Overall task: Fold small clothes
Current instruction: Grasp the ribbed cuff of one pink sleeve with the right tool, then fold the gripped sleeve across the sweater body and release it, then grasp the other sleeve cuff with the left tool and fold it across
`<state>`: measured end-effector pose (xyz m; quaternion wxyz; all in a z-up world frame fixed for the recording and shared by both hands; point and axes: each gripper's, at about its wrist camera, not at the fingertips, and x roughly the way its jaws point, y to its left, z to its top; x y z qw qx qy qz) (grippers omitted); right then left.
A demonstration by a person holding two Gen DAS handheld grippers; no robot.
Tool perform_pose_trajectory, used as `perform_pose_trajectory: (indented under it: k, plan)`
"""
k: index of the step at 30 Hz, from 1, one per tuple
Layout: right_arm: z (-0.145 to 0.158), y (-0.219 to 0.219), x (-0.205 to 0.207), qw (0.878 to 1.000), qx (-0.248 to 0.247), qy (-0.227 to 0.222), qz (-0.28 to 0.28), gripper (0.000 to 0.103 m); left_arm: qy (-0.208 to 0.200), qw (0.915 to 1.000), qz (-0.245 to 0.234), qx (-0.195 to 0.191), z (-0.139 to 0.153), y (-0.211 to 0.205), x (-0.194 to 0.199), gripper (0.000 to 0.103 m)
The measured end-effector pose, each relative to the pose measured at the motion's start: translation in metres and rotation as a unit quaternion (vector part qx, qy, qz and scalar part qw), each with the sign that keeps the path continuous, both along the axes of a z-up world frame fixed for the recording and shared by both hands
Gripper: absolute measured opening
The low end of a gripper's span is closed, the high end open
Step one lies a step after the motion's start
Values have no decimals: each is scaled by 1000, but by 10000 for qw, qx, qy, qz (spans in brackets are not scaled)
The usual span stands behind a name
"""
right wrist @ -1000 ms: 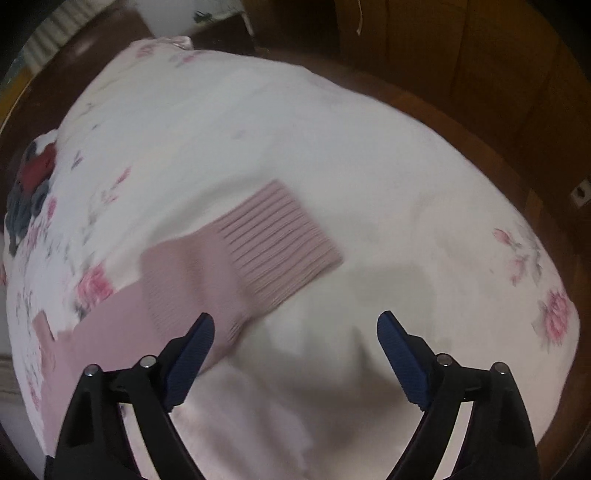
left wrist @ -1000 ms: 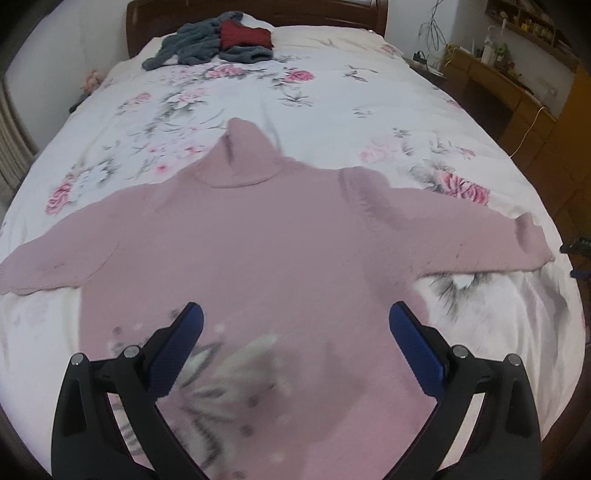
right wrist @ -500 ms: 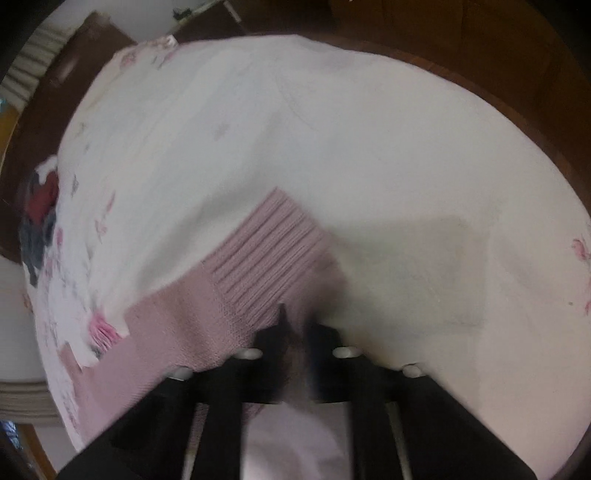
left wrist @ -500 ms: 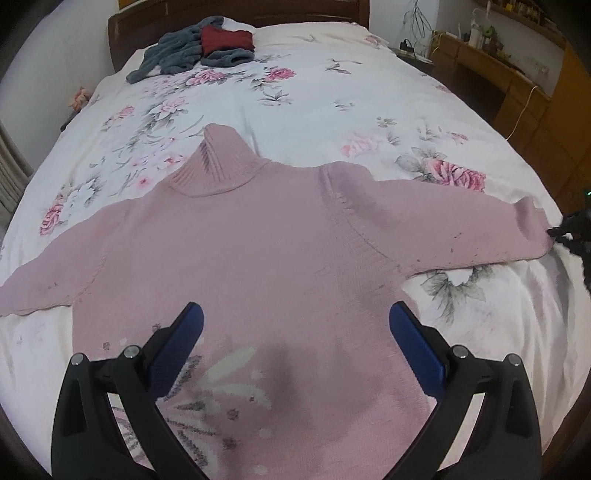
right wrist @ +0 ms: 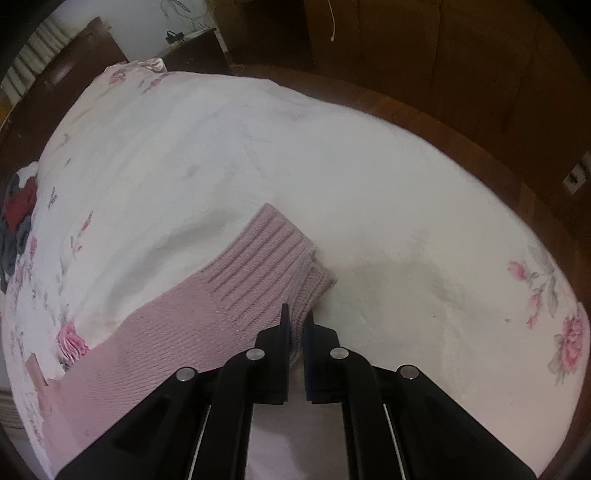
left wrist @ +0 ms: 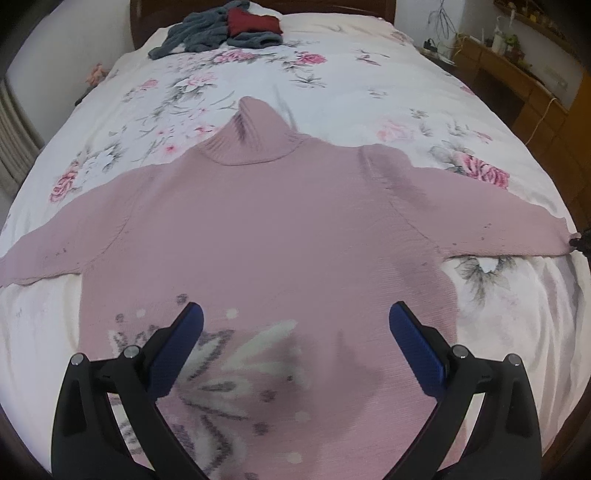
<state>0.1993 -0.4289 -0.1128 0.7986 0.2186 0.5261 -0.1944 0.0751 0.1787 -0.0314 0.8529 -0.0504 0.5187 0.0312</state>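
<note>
A bedroom in a home. A wide bed (left wrist: 369,85) fills the view, dressed in a white cover printed with pink roses, with a dark wooden headboard (left wrist: 136,26) at its far edge. A heap of grey and red clothes (left wrist: 225,26) lies near the headboard. Past the bed's right edge stands a wooden dresser (left wrist: 517,85) carrying bottles and a small plant, and wood-panelled furniture (right wrist: 461,55) lines the wall beyond the wooden floor.
</note>
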Motion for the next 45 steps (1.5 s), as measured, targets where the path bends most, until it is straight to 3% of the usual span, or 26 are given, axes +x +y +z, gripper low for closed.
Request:
perform_pose_trajectory:
  k: [5, 11, 18, 25, 31, 34, 37, 39, 41, 45]
  plan:
    - [37, 22, 5, 9979, -213, -326, 519, 5, 58, 9999, 147, 26, -5, 18, -7, 100]
    - [62, 134, 15, 9801, -57, -692, 1861, 5, 124, 9993, 347, -79, -9, 37, -18, 100]
    - [53, 256, 36, 9488, 423, -745, 3040, 5, 102, 9991, 388, -120, -8, 48, -26, 100]
    - [21, 348, 26, 9243, 449, -489, 3759, 5, 87, 9989, 403, -211, -6, 55, -25, 100]
    - [-8, 369, 23, 9176, 383, -183, 3953, 7, 83, 9986, 305, -423, -3, 50, -16, 100]
    - [-14, 371, 20, 9089, 514, -149, 4136, 17, 109, 9978, 227, -612, -3, 40, -5, 99]
    - [-8, 364, 10, 8999, 791, -233, 4281, 35, 174, 9957, 90, -908, -3, 24, 10, 99]
    - [2, 352, -5, 8939, 966, -367, 4362, 36, 209, 9940, -31, -1076, -3, 11, 18, 99]
    - [11, 332, -22, 8960, 941, -466, 4314, 38, 246, 9913, -185, -1276, -3, -3, 28, 99]
    - [16, 289, -45, 9117, 1023, -522, 3946, 39, 499, 9782, -519, -1948, -13, -39, 60, 98]
